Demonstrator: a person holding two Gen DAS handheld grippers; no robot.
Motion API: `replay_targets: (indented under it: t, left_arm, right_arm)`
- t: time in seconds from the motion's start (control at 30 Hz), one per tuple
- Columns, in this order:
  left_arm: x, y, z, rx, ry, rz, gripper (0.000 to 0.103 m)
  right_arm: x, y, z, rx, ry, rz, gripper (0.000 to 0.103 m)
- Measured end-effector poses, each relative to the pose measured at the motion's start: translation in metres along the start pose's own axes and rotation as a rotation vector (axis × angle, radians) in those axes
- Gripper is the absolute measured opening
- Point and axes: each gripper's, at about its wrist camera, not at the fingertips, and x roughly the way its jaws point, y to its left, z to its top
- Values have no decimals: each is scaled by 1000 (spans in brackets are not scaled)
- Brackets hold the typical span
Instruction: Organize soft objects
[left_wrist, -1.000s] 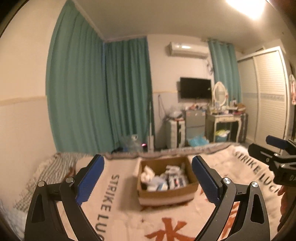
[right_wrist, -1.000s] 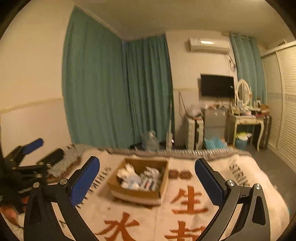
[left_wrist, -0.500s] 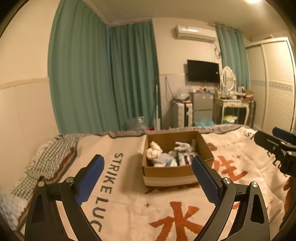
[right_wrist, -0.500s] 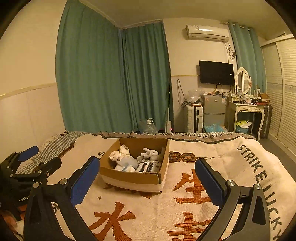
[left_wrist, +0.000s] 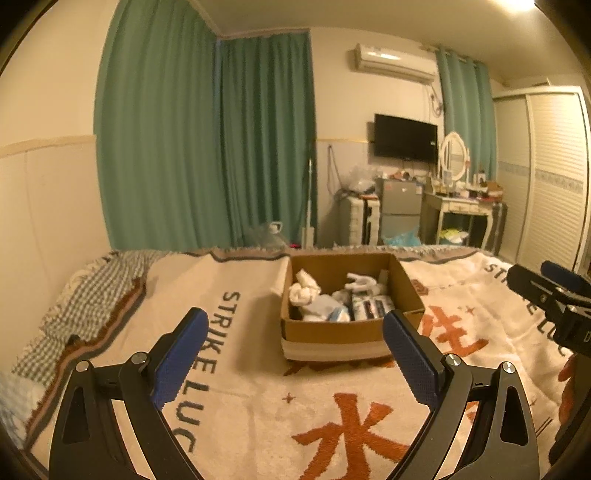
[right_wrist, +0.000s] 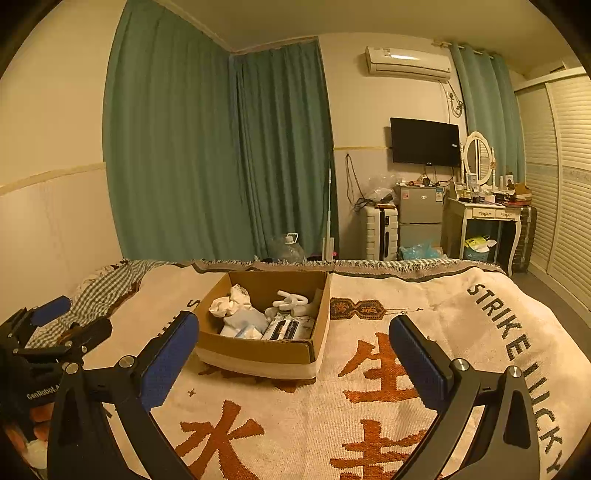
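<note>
An open cardboard box (left_wrist: 332, 334) stands on the bed, holding several soft items: white rolled cloths (left_wrist: 304, 290), a pale blue bundle (left_wrist: 328, 310) and wrapped packs (left_wrist: 371, 306). It also shows in the right wrist view (right_wrist: 258, 350), with the white cloths (right_wrist: 231, 304) and packs (right_wrist: 288, 328) inside. My left gripper (left_wrist: 295, 356) is open and empty, hovering in front of the box. My right gripper (right_wrist: 293, 356) is open and empty, also short of the box. Each gripper shows at the edge of the other's view, the right (left_wrist: 546, 295) and the left (right_wrist: 55, 332).
The bed is covered by a cream blanket (left_wrist: 229, 369) with orange characters and dark letters. A checked cloth (left_wrist: 85, 299) lies at its left edge. Beyond the bed are green curtains (left_wrist: 207, 147), a small fridge (left_wrist: 399, 210), a dressing table (left_wrist: 461, 214) and a wardrobe (left_wrist: 550, 177).
Both views have moved closer to the box and tilted down. The box now looks larger and nearer. Both grippers stay open.
</note>
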Motion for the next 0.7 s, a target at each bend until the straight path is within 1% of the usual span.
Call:
replay_targets:
  t: [0.2, 0.6, 0.7]
  left_arm:
    - [-4, -4, 0, 22, -8, 2, 97]
    - [-10, -2, 3, -3, -16, -24, 97]
    - [-10, -3, 2, 1, -13, -20, 97]
  right_arm:
    - [2, 2, -1, -4, 5, 4, 103]
    - [4, 5, -7, -22, 11, 0, 103]
    - [5, 6, -8, -25, 14, 0, 103]
